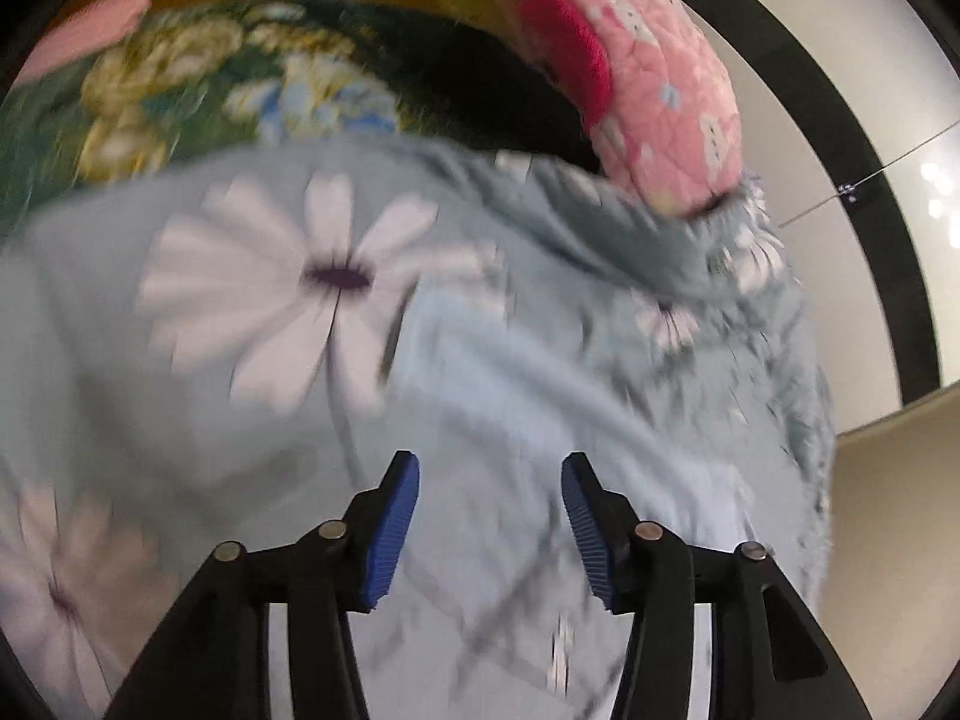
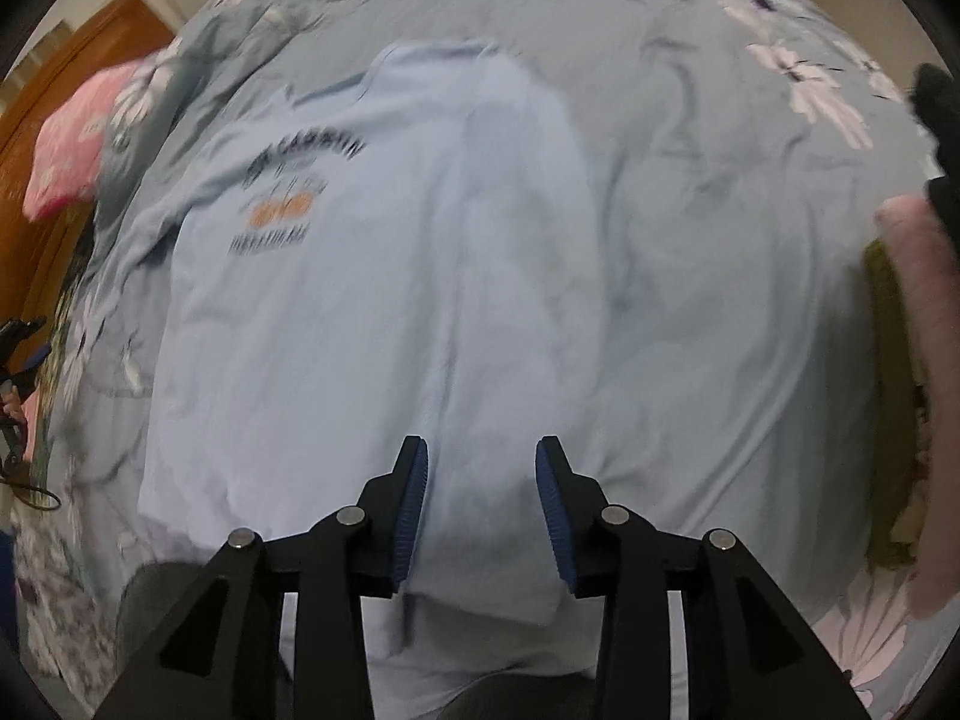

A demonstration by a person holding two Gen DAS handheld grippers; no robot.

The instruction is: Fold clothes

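**Shirt laid out on the bed, both tongs spread and gripping nothing**

You are working the light blue T-shirt (image 2: 372, 276), which is lying on the flowered bedspread (image 2: 690, 192) with its printed chest facing up and its collar toward the far side in the right wrist view; one side looks to be folded inward already, though blur is making that seam hard to trust.

Your right gripper (image 2: 482, 510) is pointing steeply down over the shirt's near hem; its jaws are standing apart with shirt cloth under the gap but nothing pressed between the pads. Your left gripper (image 1: 490, 531) is also standing spread and empty, hovering over pale blue fabric with the bedspread's big daisy just beyond and a pink quilted pillow (image 1: 654, 90) at the far edge.

By my reading you are sitting between grabs, in the middle of the fold rather than at its end; the next move is asking you to take the near hem, one corner in each gripper, pinching only the shirt's layers and not the bedspread beneath, and to carry that edge toward the collar.
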